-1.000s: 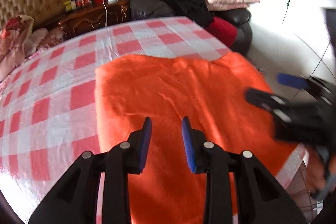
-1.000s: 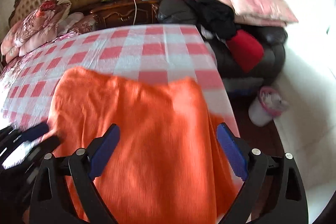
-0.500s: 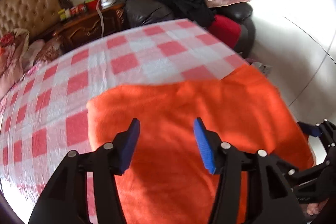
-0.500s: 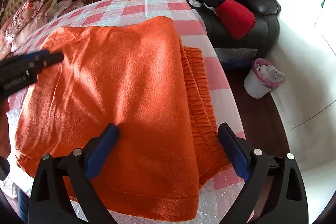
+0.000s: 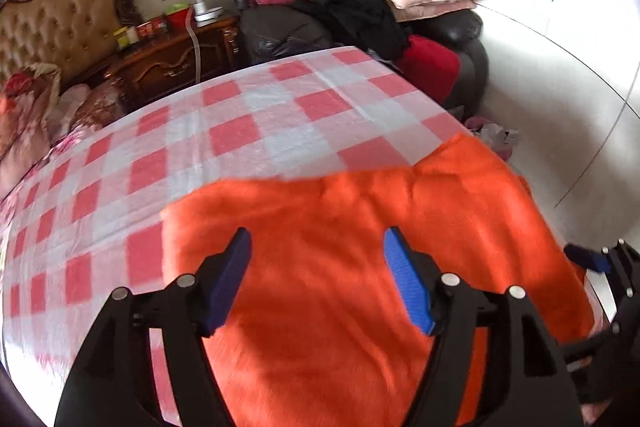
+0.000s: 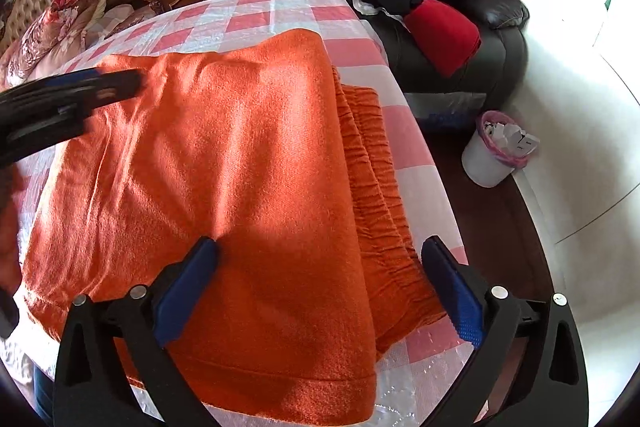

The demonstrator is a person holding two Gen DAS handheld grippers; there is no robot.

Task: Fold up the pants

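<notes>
Now both your grippers, left and right, have just spread their jaws and hold nothing; the orange pants lie folded over on the checked tablecloth, released, this fold apparently complete.

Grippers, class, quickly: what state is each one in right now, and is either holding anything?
Left gripper: open, jaws just been opening, holding nothing, above the orange pants.
Right gripper: open wide, holding nothing.
</notes>
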